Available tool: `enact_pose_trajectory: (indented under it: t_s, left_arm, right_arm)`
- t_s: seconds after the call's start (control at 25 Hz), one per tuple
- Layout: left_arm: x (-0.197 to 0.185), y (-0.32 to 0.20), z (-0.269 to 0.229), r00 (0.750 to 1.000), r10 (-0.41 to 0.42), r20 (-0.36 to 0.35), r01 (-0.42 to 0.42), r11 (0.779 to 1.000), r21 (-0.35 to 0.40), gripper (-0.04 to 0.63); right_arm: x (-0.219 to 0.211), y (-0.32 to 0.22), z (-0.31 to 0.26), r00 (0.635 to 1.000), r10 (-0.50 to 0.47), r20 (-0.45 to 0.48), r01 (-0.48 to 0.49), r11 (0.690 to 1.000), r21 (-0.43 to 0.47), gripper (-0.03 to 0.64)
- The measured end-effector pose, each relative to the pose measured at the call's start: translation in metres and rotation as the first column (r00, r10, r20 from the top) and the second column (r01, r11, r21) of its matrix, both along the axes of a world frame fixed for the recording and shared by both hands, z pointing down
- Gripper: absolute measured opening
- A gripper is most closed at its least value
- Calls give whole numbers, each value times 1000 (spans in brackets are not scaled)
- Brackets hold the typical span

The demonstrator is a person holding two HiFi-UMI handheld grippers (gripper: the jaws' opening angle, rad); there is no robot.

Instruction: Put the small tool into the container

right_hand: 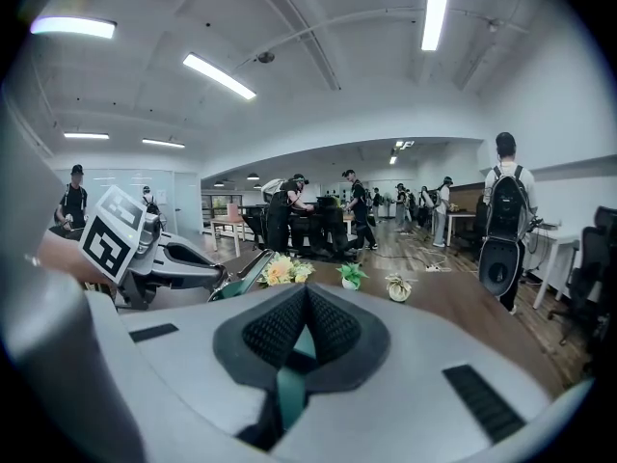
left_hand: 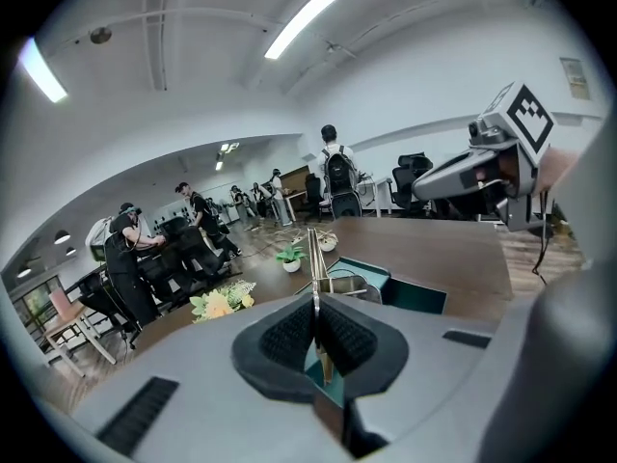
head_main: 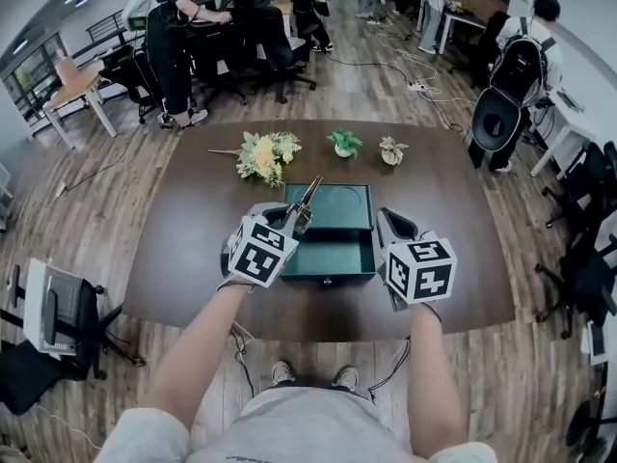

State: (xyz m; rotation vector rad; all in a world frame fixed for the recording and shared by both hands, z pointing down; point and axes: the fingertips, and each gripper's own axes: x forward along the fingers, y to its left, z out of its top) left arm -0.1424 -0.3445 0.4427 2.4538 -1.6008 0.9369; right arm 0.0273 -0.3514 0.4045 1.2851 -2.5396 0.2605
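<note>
Both grippers pressed together: left gripper (head_main: 292, 222) pinches slim metal small tool (head_main: 308, 199), long axis pointing forward over dark green open box container (head_main: 337, 254); right gripper (head_main: 387, 220) empty beside container.

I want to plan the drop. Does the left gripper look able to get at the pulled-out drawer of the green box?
Probably yes. The left gripper, shut on the small tool, is at the green box's left edge. The drawer lies uncovered beside it, and the right gripper is on the far side.
</note>
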Motion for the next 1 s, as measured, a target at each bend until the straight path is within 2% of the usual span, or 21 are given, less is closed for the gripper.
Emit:
enact_pose_trajectory:
  t_s: [0.24, 0.4, 0.52, 1.0]
  left_arm:
    - [16, 1, 15, 988, 111, 104, -106, 993, -50, 2]
    - [25, 1, 28, 968, 181, 176, -168, 982, -85, 2]
    - [33, 0, 34, 953, 225, 201, -207, 973, -104, 2]
    - [65, 4, 69, 869, 404, 284, -349, 910, -225, 2]
  right_arm:
    - [9, 7, 6, 1000, 28, -1, -28, 1000, -10, 5]
    - [16, 11, 10, 999, 44, -5, -44, 999, -17, 5]
    - [21, 12, 13, 998, 58, -3, -58, 998, -22, 5]
    - [33, 18, 20, 995, 95, -8, -96, 995, -41, 5]
